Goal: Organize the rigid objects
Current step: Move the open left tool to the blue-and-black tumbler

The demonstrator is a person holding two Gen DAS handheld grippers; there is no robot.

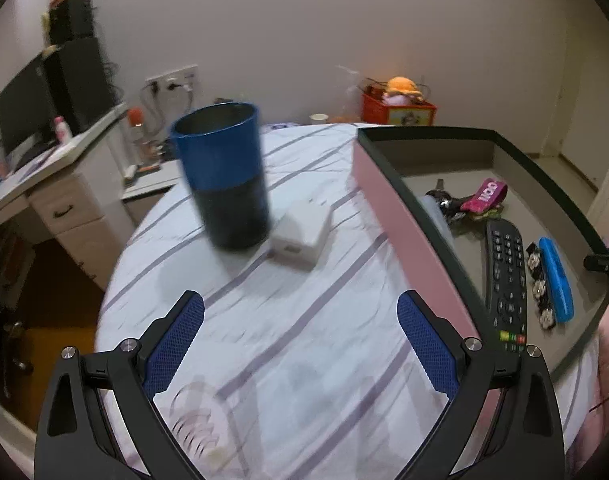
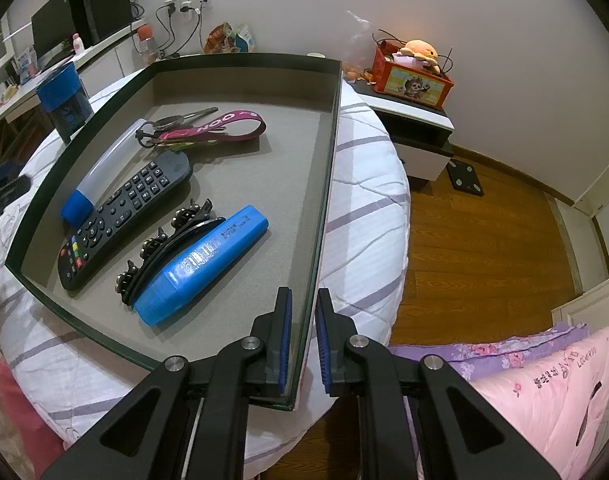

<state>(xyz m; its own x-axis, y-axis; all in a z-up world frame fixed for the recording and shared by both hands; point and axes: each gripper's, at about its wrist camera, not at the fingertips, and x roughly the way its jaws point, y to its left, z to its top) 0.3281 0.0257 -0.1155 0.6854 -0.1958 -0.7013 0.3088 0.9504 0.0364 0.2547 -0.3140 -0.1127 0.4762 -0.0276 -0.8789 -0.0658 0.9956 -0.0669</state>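
A blue and black cup [image 1: 224,176] stands upright on the striped bedspread, straight ahead of my left gripper [image 1: 300,300]. That gripper is open with nothing between its fingers. A white box [image 1: 302,236] lies just right of the cup, touching its base. My right gripper [image 2: 304,294] is shut on the near right wall of the dark-rimmed tray [image 2: 332,140]. Inside the tray lie a black remote [image 2: 124,216], a blue marker [image 2: 202,264], a black hair clip [image 2: 164,248], keys on a pink strap [image 2: 208,130] and a white tube with a blue cap [image 2: 104,168].
A clear, blurred plastic item [image 1: 200,420] lies under my left gripper. A desk with a monitor [image 1: 28,112] stands left of the bed. A nightstand with a red box [image 2: 412,76] stands behind it. Wooden floor [image 2: 484,240] and a pink pillow [image 2: 544,392] are on the right.
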